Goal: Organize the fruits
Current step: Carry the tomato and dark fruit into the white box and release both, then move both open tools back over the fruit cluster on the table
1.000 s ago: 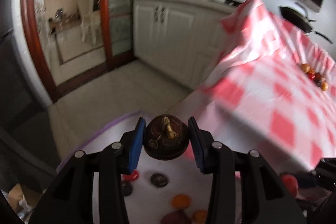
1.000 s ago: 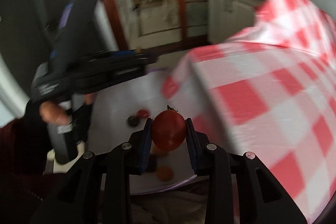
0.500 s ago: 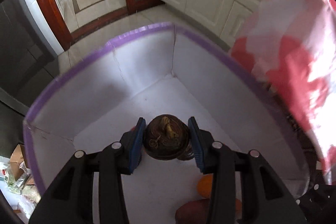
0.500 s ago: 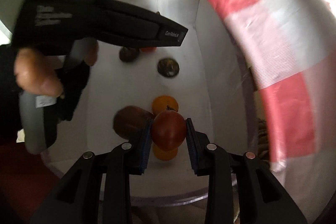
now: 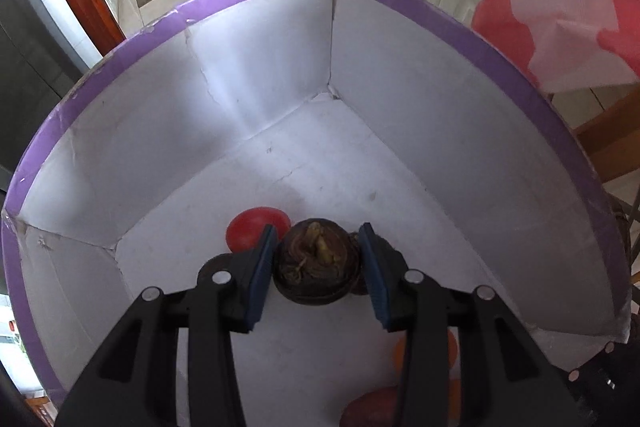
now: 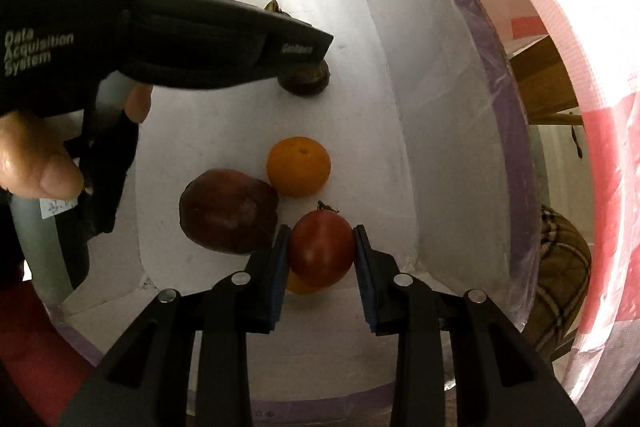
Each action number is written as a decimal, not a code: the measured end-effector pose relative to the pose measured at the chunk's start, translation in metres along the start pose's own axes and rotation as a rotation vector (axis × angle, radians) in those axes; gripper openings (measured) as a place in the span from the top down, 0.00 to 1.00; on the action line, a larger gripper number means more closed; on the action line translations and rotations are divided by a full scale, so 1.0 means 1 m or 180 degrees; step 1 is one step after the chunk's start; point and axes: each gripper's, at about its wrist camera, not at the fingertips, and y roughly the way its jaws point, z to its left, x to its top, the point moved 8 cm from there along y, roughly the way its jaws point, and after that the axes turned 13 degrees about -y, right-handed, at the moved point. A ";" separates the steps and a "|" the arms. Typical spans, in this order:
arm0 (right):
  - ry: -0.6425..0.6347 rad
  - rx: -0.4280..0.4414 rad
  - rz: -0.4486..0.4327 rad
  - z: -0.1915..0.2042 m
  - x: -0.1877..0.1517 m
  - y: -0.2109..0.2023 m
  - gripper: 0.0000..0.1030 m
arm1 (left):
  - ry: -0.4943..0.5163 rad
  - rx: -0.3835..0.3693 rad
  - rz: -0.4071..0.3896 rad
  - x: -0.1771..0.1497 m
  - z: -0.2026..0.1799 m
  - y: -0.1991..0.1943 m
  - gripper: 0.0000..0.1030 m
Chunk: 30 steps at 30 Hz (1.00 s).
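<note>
1. We take the white box with the purple rim (image 5: 420,7) as our landmark; both of our grippers are down inside its walls.
2. At the box's left side, our left hand (image 6: 36,163) grips the handle, and our left gripper (image 5: 318,263) is clamped on a dark brown mangosteen (image 5: 316,267), its blue pads (image 5: 262,267) pressed to the fruit's sides, low over the box floor.
3. Just beyond that gripper, toward the box's far corner, lies a red fruit (image 5: 248,227); the floor between it and the far walls is bare and wide.
4. In the middle of the box floor sit a dark red-brown fruit (image 6: 228,211) and an orange (image 6: 298,167), touching each other.
5. Toward the box's near wall, our right gripper (image 6: 322,255) is closed tight on a red tomato (image 6: 320,251), which hangs over another orange fruit (image 6: 300,285) partly hidden below it.
6. To the tomato's right, a bare strip of floor runs along the right wall.
7. Outside the box's right rim hangs a red-and-white checked tablecloth (image 6: 560,7).
</note>
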 end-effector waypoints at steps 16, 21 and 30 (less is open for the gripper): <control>-0.0273 -0.0176 -0.0591 0.014 0.018 -0.049 0.41 | -0.0107 0.0086 -0.0405 0.027 -0.001 -0.043 0.24; -0.0393 -0.0090 -0.1265 0.017 0.021 -0.121 0.36 | -0.0159 0.0081 -0.0916 0.058 -0.004 -0.098 0.21; 0.0190 -0.0710 -0.2361 -0.059 -0.035 -0.267 0.16 | 0.0342 -0.0709 -0.1561 0.080 -0.117 -0.226 0.02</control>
